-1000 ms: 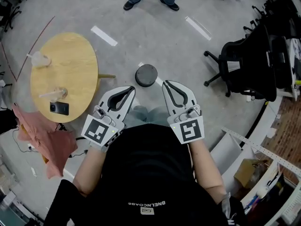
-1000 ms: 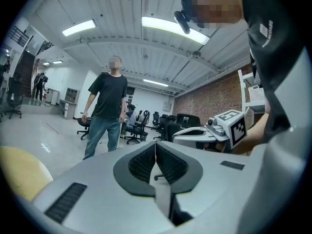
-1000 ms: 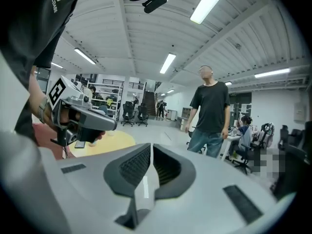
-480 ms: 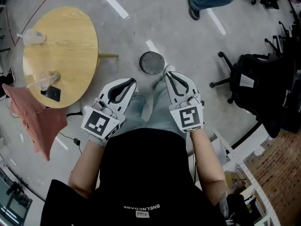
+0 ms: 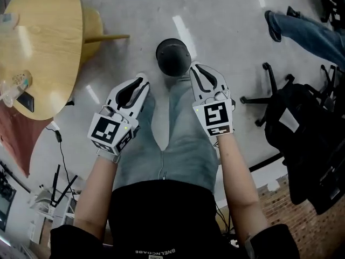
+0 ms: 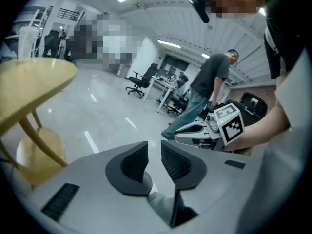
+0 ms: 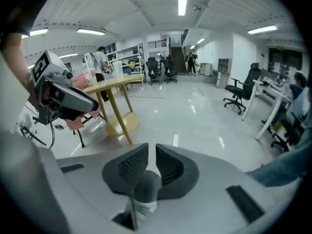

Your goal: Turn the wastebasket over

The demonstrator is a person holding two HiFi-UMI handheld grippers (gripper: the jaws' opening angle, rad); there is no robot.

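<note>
The dark wastebasket [image 5: 173,57] stands on the floor [image 5: 226,36], just ahead of both grippers. The fingers of the left gripper [image 5: 143,82] and right gripper [image 5: 194,69] have just been opening, slightly parted, gripping nothing. It probably handles light and stiff; take opposite rim edges

Floor: pale grey and glossy [image 5: 232,53], marked with short white strips [image 5: 184,30].
Table: round, light wood [image 5: 43,42], standing on the floor.
On the table: dark phone [image 5: 25,102] and clear cup [image 5: 13,85], near its edge.
Right of the table: dark round wastebasket [image 5: 173,56] on the floor.
Well right of the table: black office chair [image 5: 302,128].
Beside the table: thin black cable [image 5: 60,150] trailing across the floor.
</note>
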